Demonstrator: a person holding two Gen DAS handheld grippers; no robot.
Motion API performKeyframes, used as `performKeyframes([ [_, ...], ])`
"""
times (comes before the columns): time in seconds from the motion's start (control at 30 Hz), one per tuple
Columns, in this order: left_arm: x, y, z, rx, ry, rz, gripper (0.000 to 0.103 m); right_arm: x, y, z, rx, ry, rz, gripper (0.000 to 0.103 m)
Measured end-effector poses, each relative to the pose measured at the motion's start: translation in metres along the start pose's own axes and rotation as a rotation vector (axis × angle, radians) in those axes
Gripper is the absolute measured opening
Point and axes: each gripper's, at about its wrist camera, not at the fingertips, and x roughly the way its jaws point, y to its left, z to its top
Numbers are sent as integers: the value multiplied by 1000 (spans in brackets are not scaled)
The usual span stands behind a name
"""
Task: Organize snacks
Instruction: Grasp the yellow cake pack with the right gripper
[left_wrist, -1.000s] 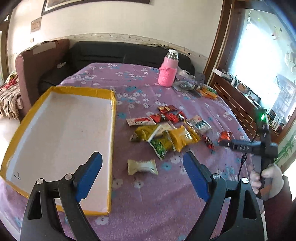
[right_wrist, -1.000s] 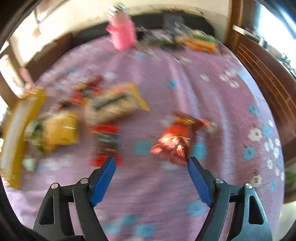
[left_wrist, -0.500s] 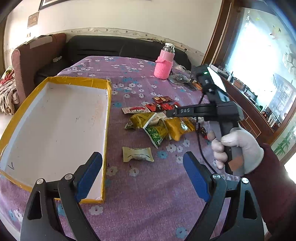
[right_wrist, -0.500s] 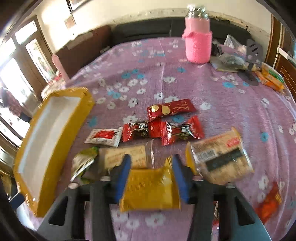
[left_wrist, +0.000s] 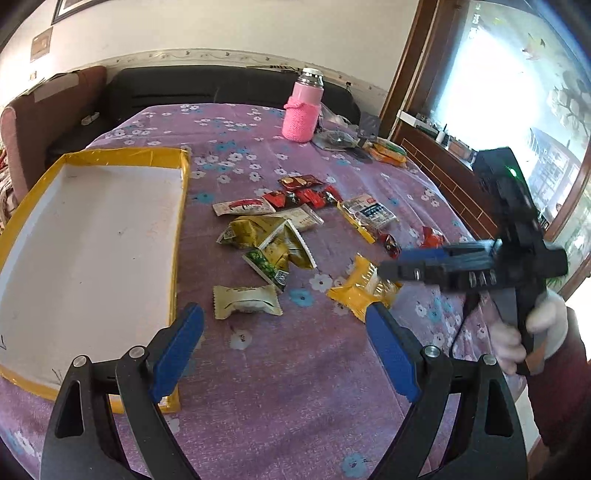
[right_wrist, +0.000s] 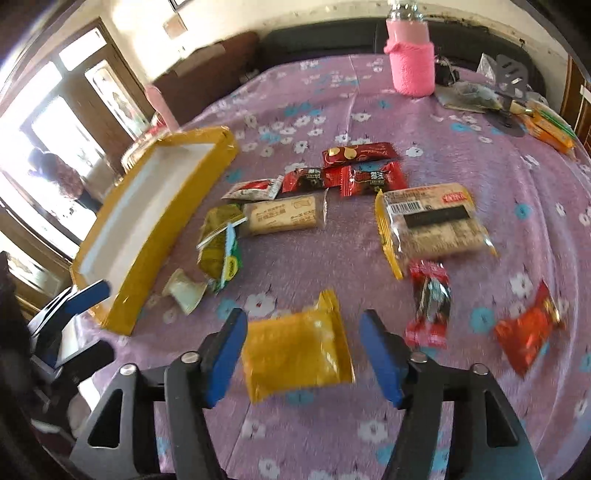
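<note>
On the purple flowered desk (left_wrist: 295, 398) the yellow-rimmed white tray (left_wrist: 92, 236) lies at the left, nothing in it. The left gripper (left_wrist: 284, 343) hangs near the tray's corner, jaws wide apart and holding nothing, a cream wrapped snack (left_wrist: 245, 301) just ahead. Right of the tray the loose snack packets (right_wrist: 325, 192) are scattered. The right gripper (right_wrist: 303, 354) has its jaws partly open on either side of a yellow snack packet (right_wrist: 295, 354); whether the pads touch it I cannot tell. A pink-sleeved bottle (right_wrist: 410, 55) stands far back
</note>
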Motion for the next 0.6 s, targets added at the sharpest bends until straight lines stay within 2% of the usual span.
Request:
performKeyframes([
  [0.1,1,1,1,-14,2,-1,90,13,12,-7,-53,26,-5,68],
  [0.2,3,3,4,-33,12,4,90,32,31,-11,-124,28,-93,78],
  [0.3,4,3,8,-27,16,17,90,40,40,-12,-156,0,-144,78],
  [0.37,6,2,13,-14,15,24,90,43,40,-11,-142,-11,-150,74],
  [0.43,10,0,19,4,15,26,90,41,35,-12,-121,-21,-150,60],
  [0.6,34,-7,35,40,44,39,90,32,25,-14,-87,-37,-110,54],
])
